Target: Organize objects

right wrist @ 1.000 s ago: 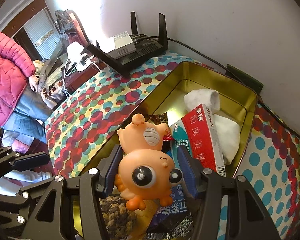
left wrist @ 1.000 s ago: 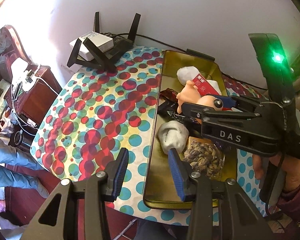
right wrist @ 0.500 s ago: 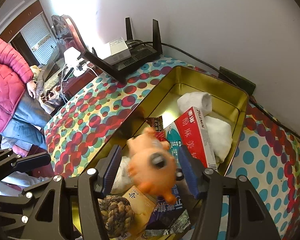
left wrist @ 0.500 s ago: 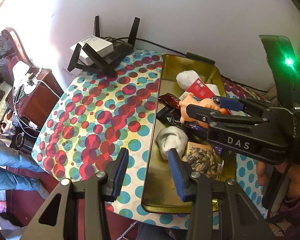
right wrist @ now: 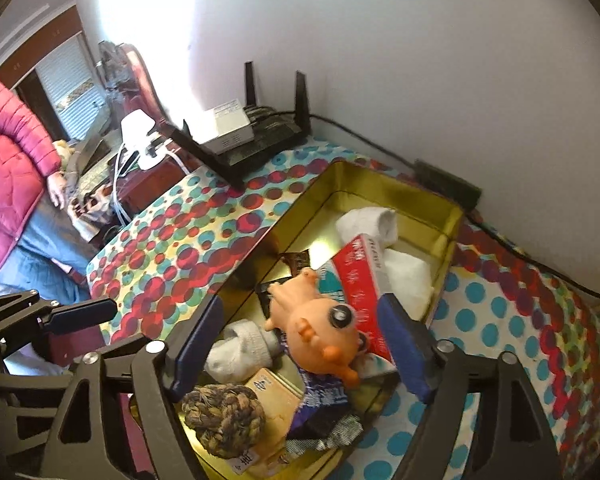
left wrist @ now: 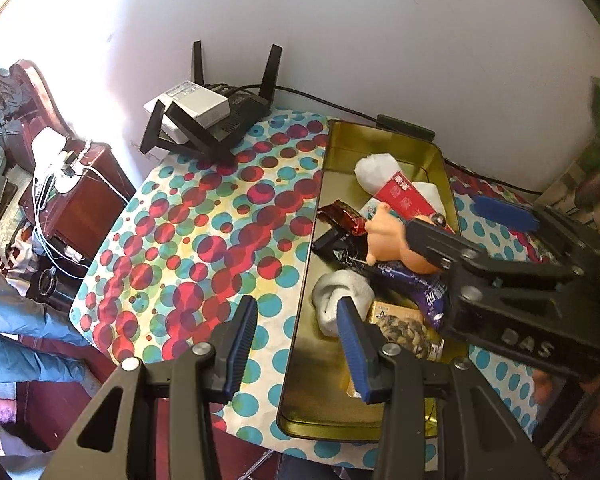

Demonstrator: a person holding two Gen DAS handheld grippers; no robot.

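Observation:
An orange rubber toy animal (right wrist: 320, 332) lies in the gold metal tin (right wrist: 380, 178) on top of snack packets and a red box (right wrist: 360, 264); it also shows in the left wrist view (left wrist: 392, 240). My right gripper (right wrist: 300, 344) is open above the tin, its fingers wide on either side of the toy and not touching it. My left gripper (left wrist: 296, 340) is open and empty over the tin's near left rim (left wrist: 300, 320). The tin also holds a grey rolled sock (right wrist: 244, 350), a woven rope ball (right wrist: 224, 420) and white cloths (right wrist: 368, 220).
A black router with a white box on it (left wrist: 208, 120) stands at the back of the spotted tablecloth (left wrist: 204, 240). A black power strip (right wrist: 448, 184) lies behind the tin by the wall. A person in a pink jacket (right wrist: 8, 160) stands at the left beside a wooden cabinet (left wrist: 80, 200).
My right gripper opened and let the orange toy drop into the tin, then drew back and up. The left gripper stayed open and rose slightly.

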